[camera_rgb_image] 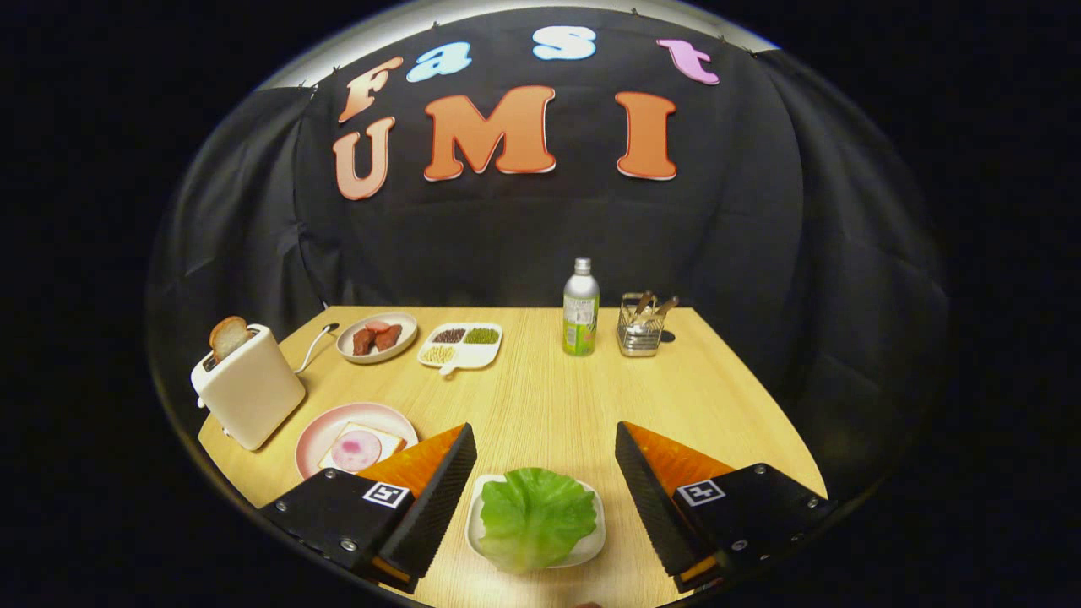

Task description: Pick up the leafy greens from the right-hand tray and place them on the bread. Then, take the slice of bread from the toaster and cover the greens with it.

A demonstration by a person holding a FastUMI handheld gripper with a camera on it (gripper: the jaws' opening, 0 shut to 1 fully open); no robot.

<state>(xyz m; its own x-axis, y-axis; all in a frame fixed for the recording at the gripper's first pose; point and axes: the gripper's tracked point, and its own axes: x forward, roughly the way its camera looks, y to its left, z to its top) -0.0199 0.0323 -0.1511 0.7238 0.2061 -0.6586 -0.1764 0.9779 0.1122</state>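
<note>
gripper (540,473) fingers spread wide, green leafy lettuce (537,517) on small white tray (596,540) between them, untouched, bare wooden tabletop (549,397) ahead

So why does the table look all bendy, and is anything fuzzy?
In the gripper view, the fisheye lens curves the table edges; the lettuce between the open gripper fingers looks sharp, evenly lit; the bottle shows slight shine; surroundings stay dark.
</note>
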